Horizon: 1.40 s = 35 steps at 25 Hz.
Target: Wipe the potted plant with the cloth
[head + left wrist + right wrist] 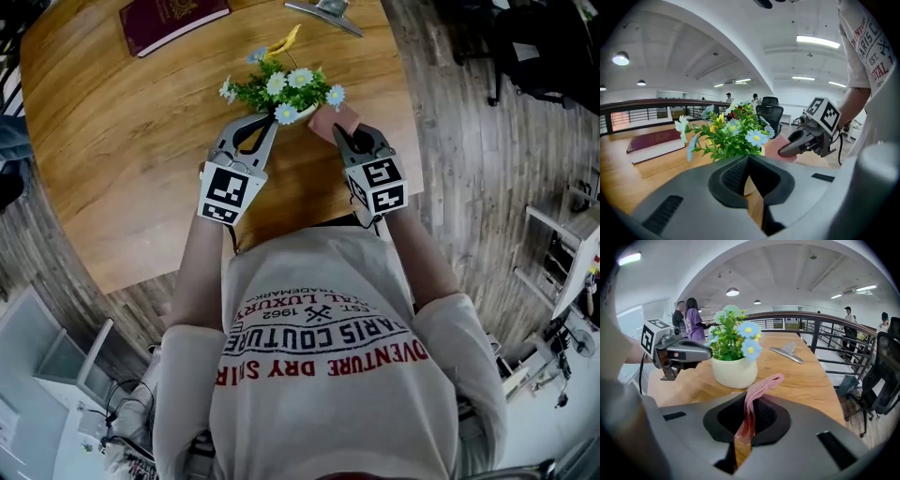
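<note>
Seen from the head view, only a sliver of the white pot, buried under the green leaves and pale blue and white flowers of the potted plant. Nothing visible inside the pot but packed foliage; soil not to be made out. Cut off at the top edge there: a grey metal piece and the far end of a maroon book, both lying on the round wooden table.

Clenched on nothing: the left gripper, tips right at the near side of the plant, contact with the pot impossible to judge.

Grasping the cloth: the right gripper, jaws pinched on a folded pink strip poking forward, its free end just beside the pot. Touching or not, no telling. From above, cloth half covered by that gripper, at the plant's right.

Beyond the table, a railing, an office chair and distant people, small and blurred.
</note>
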Motion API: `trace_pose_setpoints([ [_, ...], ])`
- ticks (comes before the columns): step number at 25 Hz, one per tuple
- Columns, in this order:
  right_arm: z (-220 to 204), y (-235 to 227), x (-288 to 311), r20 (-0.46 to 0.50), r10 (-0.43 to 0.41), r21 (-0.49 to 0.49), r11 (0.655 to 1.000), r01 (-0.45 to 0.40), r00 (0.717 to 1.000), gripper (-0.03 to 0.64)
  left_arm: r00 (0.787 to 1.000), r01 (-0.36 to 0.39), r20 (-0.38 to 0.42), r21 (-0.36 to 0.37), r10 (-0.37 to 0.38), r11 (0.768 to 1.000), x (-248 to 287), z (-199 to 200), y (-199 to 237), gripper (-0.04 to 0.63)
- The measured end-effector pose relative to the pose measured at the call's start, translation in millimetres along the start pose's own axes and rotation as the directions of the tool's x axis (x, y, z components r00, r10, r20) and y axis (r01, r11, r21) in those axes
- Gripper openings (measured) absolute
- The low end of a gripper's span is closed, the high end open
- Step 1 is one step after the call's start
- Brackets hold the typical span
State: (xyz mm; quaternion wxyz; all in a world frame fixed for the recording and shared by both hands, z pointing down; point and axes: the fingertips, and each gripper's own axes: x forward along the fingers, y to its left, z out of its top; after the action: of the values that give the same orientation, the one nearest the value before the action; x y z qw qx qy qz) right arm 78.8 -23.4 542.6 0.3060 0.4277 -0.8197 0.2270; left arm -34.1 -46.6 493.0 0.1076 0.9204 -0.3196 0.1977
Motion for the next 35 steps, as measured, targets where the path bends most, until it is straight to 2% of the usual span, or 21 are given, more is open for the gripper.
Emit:
trace_pose_setpoints([
  [3, 11.6, -30.0, 2.8, 0.004, 0.028, -0.076, 0.997, -0.027, 1.000, 0.035, 0.998, -0.059, 0.014, -0.087, 0.060, 0.994, -0.6, -0.7, 2.6, 0.016],
  [5, 24.9, -41.7, 9.3, 0.011, 0.075, -0.153, 0.986, -0.072, 0.997, 0.035, 0.994, -0.106, 0.013, -0.112, 0.108, 0.988, -1.7, -1.5, 3.8, 0.015],
  [8, 45.2, -47.6, 22.1, -0.007, 0.172, -0.290, 0.942, -0.167, 0.985, 0.035, 0.984, -0.174, 0.006, -0.145, 0.177, 0.974, -2.1, -1.2, 3.8, 0.016],
  [11, 62.3, -44.2, 39.7, -0.055, 0.272, -0.398, 0.876, -0.271, 0.961, 0.036, 0.973, -0.225, 0.006, -0.213, 0.232, 0.951, -3.3, -2.1, 5.1, 0.015],
  [14, 72.3, -35.2, 59.6, -0.123, 0.368, -0.485, 0.788, -0.379, 0.922, 0.036, 0.961, -0.270, -0.008, -0.237, 0.276, 0.933, -2.6, -3.6, 5.9, 0.017],
  [18, 86.9, -20.9, 79.5, -0.168, 0.448, -0.569, 0.683, -0.458, 0.878, 0.036, 0.948, -0.310, -0.013, -0.268, 0.319, 0.912, -3.1, -1.6, 8.0, 0.015],
  [22, 99.8, -4.1, 92.2, -0.210, 0.526, -0.609, 0.589, -0.531, 0.824, 0.035, 0.931, -0.351, -0.009, -0.299, 0.365, 0.887, -5.6, 0.5, 10.3, 0.017],
  [25, 106.2, 9.8, 98.2, -0.243, 0.579, -0.627, 0.519, -0.581, 0.779, 0.035, 0.924, -0.365, -0.007, -0.310, 0.381, 0.878, -7.8, 0.0, 12.1, 0.016],
  [30, 116.9, 24.5, 96.8, -0.300, 0.662, -0.630, 0.403, -0.664, 0.687, 0.035, 0.914, -0.390, -0.021, -0.317, 0.404, 0.865, -6.3, 2.6, 16.0, 0.015],
  [32, 119.9, 28.7, 97.2, -0.328, 0.670, -0.640, 0.361, -0.678, 0.666, 0.035, 0.910, -0.399, -0.028, -0.328, 0.414, 0.856, -6.5, 2.6, 20.3, 0.017],
  [35, 122.6, 30.6, 99.6, -0.354, 0.668, -0.659, 0.318, -0.681, 0.655, 0.035, 0.907, -0.406, -0.033, -0.336, 0.421, 0.850, -5.6, 3.5, 26.8, 0.016],
])
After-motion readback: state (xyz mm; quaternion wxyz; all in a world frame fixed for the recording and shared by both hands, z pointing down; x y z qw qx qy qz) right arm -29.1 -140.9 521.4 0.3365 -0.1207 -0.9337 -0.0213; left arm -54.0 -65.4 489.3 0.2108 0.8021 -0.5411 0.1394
